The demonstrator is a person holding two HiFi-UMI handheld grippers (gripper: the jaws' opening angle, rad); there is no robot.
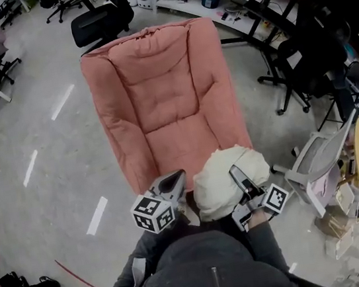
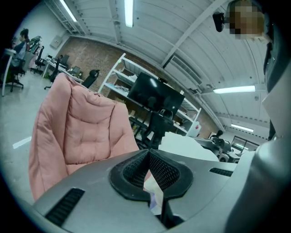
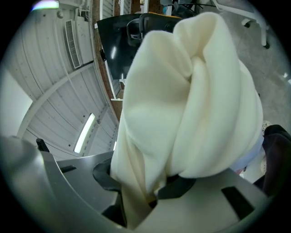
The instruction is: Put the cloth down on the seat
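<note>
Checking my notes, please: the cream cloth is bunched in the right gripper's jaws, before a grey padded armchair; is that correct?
Not quite: the armchair is pink, not grey, as the head view shows. The cream cloth is indeed bunched in the jaws of the right gripper.

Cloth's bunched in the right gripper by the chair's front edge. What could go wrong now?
The cloth hangs at the seat's front edge; released here, it may slide to the floor. The right gripper pinches only a lower fold of the bundle, which might slip early.
</note>
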